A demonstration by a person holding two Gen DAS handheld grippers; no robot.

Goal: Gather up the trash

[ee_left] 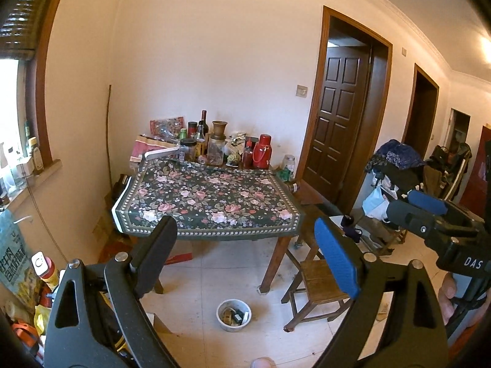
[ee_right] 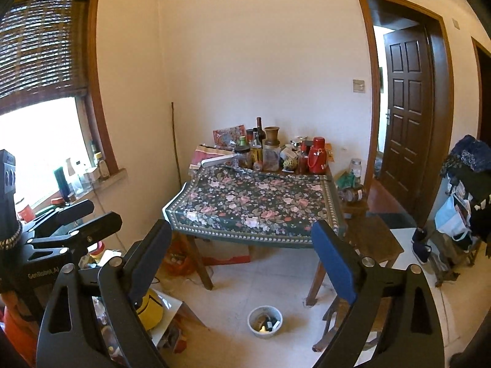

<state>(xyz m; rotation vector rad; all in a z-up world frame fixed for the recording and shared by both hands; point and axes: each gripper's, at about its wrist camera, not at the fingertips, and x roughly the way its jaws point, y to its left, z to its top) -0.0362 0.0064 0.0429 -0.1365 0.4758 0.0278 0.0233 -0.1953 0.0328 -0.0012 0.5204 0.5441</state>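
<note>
We hold both hand-held grippers, left (ee_left: 245, 256) and right (ee_right: 242, 259), wide open and empty above a small white trash-filled bowl (ee_left: 233, 315) on the pale tiled floor (ee_left: 221, 273).

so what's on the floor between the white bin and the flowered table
Nothing: bare pale floor tiles run from the white bin up to the flowered table. Both wrist views show that stretch clear, between each gripper's open fingers.
</note>
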